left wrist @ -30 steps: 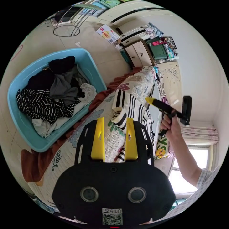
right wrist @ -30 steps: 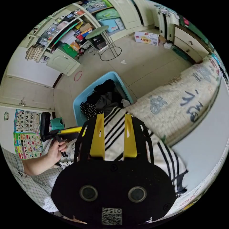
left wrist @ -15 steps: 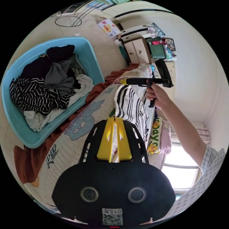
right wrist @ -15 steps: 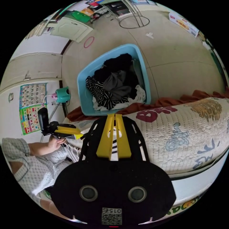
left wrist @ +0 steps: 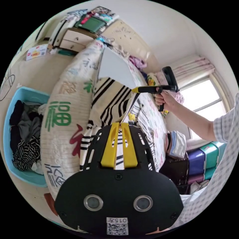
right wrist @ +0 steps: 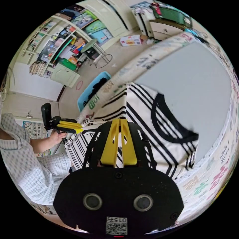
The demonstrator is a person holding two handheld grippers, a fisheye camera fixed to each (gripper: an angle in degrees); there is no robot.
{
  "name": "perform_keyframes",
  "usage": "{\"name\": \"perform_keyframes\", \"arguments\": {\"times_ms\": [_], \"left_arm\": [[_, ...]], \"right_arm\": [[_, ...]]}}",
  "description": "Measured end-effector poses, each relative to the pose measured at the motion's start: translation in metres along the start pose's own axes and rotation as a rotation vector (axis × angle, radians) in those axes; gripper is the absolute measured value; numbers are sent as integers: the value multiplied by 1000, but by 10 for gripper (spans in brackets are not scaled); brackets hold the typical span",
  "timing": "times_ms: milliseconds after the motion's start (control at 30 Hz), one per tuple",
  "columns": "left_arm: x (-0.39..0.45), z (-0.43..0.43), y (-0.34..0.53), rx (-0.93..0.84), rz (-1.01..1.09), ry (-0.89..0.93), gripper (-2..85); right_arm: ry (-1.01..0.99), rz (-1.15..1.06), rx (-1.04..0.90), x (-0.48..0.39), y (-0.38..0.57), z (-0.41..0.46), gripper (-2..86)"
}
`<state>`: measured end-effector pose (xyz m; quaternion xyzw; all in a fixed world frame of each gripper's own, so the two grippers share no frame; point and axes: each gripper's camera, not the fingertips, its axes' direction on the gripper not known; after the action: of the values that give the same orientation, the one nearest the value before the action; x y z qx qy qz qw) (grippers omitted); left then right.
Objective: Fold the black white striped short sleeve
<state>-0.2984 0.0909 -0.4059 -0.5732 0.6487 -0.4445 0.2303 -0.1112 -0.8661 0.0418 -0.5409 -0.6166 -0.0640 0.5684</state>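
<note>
Bed: cream quilted cover w/ coloured characters, grey board on top, upper right of right gripper view.
Shirt: black-and-white striped short-sleeve shirt, centre frame, held up over bed edge, collar partly on grey board.
Tub: light-blue plastic tub of dark clothes, left edge of left gripper view.
Left gripper: yellow jaws together, clamped on shirt edge.
Right gripper: jaws together, pinching shirt fabric.

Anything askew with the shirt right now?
Yes: the shirt lies crooked, partly on the grey board, its lower part trailing over the bed edge. Both grippers are clamped on it.
</note>
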Motion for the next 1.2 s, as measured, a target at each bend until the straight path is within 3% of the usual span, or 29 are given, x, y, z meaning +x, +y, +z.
{"name": "perform_keyframes", "arguments": {"times_ms": [100,200,267,467,567,667,833,933,1000,1100,1200], "left_arm": [[17,47,4,-188,30,27,32],[39,51,2,-201,87,8,46],[50,50,-5,-192,110,-61,56],[80,89,-36,-211,160,-142,79],[94,126,-38,-319,210,-249,63],[104,132,-36,-302,230,-303,24],[118,123,-32,-278,263,-283,16],[117,134,-30,-332,258,-309,41],[114,139,-38,-382,218,-224,65],[119,116,-69,-258,222,-92,73],[126,104,-135,-128,285,-189,91]], "right_arm": [[61,187,-42,45,67,38,43],[42,321,20,67,111,45,65],[6,294,94,56,127,44,70],[43,217,38,38,125,86,69],[79,215,-34,42,128,115,18],[123,173,-40,41,135,125,1],[222,122,-58,35,148,142,-3],[176,145,-28,43,164,150,3],[112,184,-10,54,177,151,15],[45,265,124,84,214,122,61],[196,372,194,129,249,91,110]]}}
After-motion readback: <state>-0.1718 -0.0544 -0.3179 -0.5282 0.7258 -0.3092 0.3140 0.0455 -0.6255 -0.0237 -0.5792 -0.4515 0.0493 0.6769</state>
